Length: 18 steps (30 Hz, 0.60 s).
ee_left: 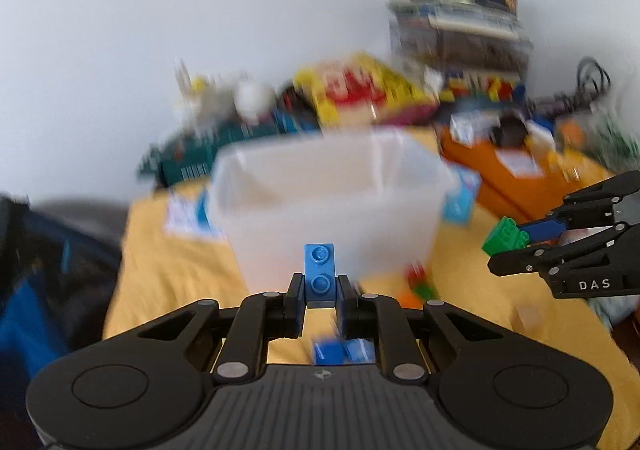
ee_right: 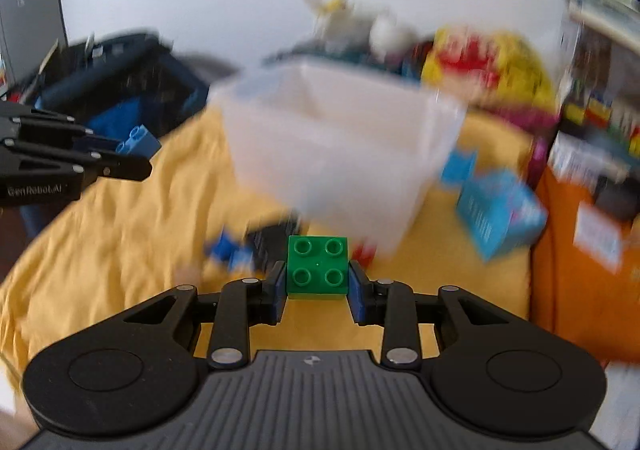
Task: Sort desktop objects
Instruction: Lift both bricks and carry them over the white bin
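Clutter (ee_left: 360, 98) behind translucent bin (ee_left: 328, 202) motion-blurred, unreadable.

Left hand-held gripper (ee_left: 319, 286): tilted downward, jaws nearly together, clamped on a blue brick (ee_left: 319, 275). Right hand-held gripper (ee_right: 318, 282): tilted downward, jaws partway apart, pads pressing a green brick (ee_right: 317, 267).

My right gripper (ee_right: 318, 276) has a green four-stud brick (ee_right: 317, 267) pinched between its blue pads (ee_right: 357, 292), studs up, above the rumpled yellow cloth (ee_right: 120, 234). Straight ahead I see a translucent white tub (ee_right: 340, 142), blurred, with blue bricks (ee_right: 230, 250) and a small red piece (ee_right: 365, 250) lying near its base and a light-blue box (ee_right: 500, 210) tilted to its right. At the left edge my left gripper (ee_right: 132, 158) comes in sideways, clamped on a blue brick (ee_right: 138, 141).
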Each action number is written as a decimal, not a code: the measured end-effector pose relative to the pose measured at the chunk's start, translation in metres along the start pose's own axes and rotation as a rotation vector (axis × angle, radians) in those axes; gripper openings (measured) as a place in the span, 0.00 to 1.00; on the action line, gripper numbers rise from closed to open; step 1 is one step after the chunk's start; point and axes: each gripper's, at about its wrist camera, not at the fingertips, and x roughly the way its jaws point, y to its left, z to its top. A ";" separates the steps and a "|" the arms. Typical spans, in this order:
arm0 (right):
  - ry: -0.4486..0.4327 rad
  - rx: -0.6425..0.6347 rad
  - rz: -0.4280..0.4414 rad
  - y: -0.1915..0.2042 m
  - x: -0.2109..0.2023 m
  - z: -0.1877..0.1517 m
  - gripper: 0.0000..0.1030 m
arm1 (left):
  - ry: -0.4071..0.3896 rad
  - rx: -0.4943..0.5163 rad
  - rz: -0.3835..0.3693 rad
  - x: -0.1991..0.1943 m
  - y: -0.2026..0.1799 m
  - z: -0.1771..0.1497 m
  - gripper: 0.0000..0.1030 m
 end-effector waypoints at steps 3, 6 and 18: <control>-0.063 0.003 -0.014 -0.011 0.002 0.034 0.33 | -0.052 -0.007 0.020 0.009 0.011 0.029 0.17; -0.105 0.010 -0.025 -0.019 0.013 0.062 0.33 | -0.090 0.003 0.033 0.022 0.016 0.053 0.17; -0.080 0.063 -0.105 -0.041 0.079 0.113 0.34 | 0.032 -0.061 0.094 0.126 0.042 0.096 0.18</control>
